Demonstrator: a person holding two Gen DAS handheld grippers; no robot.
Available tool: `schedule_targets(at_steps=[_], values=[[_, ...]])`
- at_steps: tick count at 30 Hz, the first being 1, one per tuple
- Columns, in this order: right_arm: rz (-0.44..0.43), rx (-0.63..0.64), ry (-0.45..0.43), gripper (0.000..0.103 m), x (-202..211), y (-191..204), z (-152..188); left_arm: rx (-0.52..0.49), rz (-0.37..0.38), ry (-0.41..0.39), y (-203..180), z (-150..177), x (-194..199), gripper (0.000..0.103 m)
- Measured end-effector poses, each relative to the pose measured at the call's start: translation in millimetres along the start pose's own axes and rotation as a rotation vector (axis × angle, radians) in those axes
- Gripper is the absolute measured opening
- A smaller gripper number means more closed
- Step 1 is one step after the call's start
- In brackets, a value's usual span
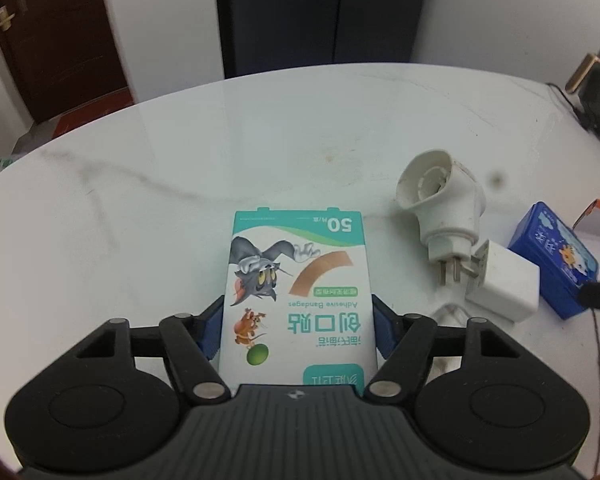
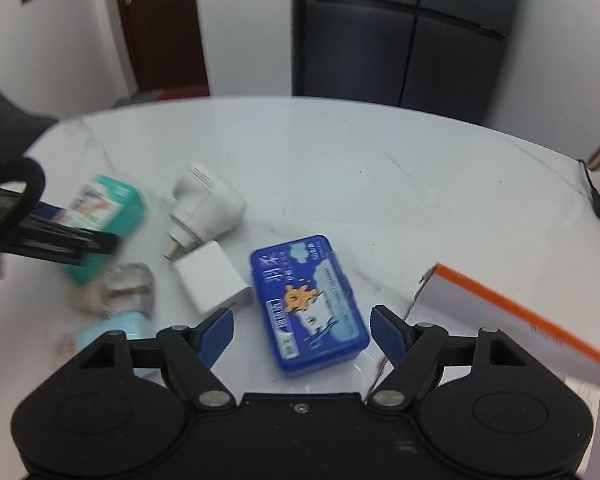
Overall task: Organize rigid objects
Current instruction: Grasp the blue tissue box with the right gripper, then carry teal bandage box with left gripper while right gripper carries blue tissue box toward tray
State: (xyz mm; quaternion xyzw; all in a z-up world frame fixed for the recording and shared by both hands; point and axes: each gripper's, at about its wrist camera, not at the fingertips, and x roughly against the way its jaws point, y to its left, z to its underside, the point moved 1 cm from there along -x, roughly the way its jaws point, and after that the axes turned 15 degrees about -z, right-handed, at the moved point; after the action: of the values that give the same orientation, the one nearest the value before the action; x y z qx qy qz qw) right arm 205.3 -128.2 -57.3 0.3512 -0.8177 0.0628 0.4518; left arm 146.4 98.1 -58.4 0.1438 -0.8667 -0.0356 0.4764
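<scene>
A white and teal adhesive bandage box point(image 1: 296, 280) with cartoon figures lies on the white marble table point(image 1: 260, 140). My left gripper point(image 1: 298, 328) is shut on it, with the blue pads against its two long sides. The right wrist view shows the same box point(image 2: 112, 208), blurred, at the left, with a black finger point(image 2: 80, 244) of the left gripper across it. A blue tin point(image 2: 307, 304) with a cartoon lid lies between the fingers of my right gripper point(image 2: 301, 328). That gripper is open, with a gap on each side of the tin.
A white plug-in lamp socket point(image 1: 439, 200) and a white cube charger point(image 1: 503, 280) lie between the box and the tin. An orange-edged white carton point(image 2: 519, 328) stands at the right. Crumpled clear wrap point(image 2: 128, 288) and a light blue item point(image 2: 112, 328) lie near left. A black cable point(image 2: 597, 196) runs at far right.
</scene>
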Motion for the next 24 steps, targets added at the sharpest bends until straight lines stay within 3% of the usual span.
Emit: schedule_targets(at_steps=[5,11,13,19,24], values=[[-0.012,-0.017,0.076,0.089,-31.0,-17.3,-7.1,0.068,-0.006,-0.001,15.8,21.8,28.5,0.071],[-0.064,-0.092,0.082,0.088,-46.6,-23.9,-4.5,0.118,-0.010,0.000,20.0,43.9,52.6,0.071],[-0.037,-0.081,0.069,0.076,-44.9,-18.1,0.2,0.141,-0.009,0.008,19.9,43.6,53.8,0.071],[0.006,-0.140,0.057,0.075,-28.5,1.5,30.9,0.166,-0.004,0.009,12.9,45.3,61.3,0.071],[-0.039,-0.221,0.043,0.075,-2.0,20.5,68.0,0.172,0.000,0.003,6.9,52.6,72.1,0.071]])
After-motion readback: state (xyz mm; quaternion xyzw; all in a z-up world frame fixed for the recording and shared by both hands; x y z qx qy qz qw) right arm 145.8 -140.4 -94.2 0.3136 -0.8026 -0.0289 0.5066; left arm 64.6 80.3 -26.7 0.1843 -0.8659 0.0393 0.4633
